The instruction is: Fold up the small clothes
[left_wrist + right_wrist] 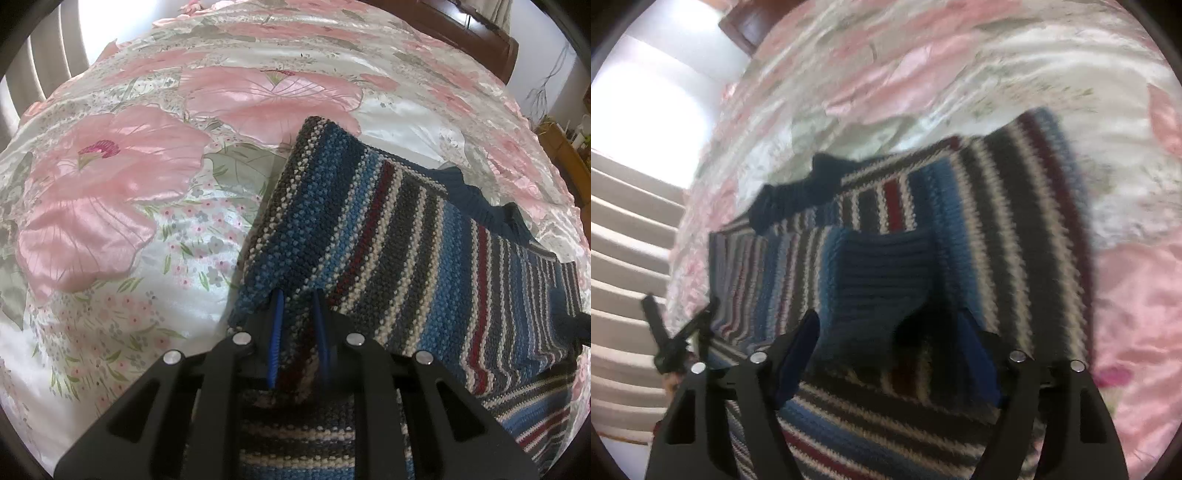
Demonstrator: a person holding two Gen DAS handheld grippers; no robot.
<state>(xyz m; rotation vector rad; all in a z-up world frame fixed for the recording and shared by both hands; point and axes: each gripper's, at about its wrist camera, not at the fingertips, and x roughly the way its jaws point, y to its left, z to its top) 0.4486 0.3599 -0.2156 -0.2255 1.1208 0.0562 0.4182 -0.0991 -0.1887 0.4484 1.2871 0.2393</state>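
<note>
A: Grippers first. How do they sit?

B: The left gripper (298,332) comes in low at the near edge of the sweater (388,229), its jaws pressed close on a bunched fold of the knit, blue pads on either side of it. The right gripper (886,354) points along the same sweater, jaws spread wide; the ribbed navy part lies between them, and the picture is too blurred to tell whether the pads touch the cloth.

A: And the sweater itself?

B: Striped knit in blue, navy, grey, cream and dark red, lying on the bed (110,221) with its floral satin cover. Near the left gripper the edge is lifted off the cover. On the far side of the sweater from that gripper, a navy ribbed band (480,199) lies rumpled against the cover.
</note>
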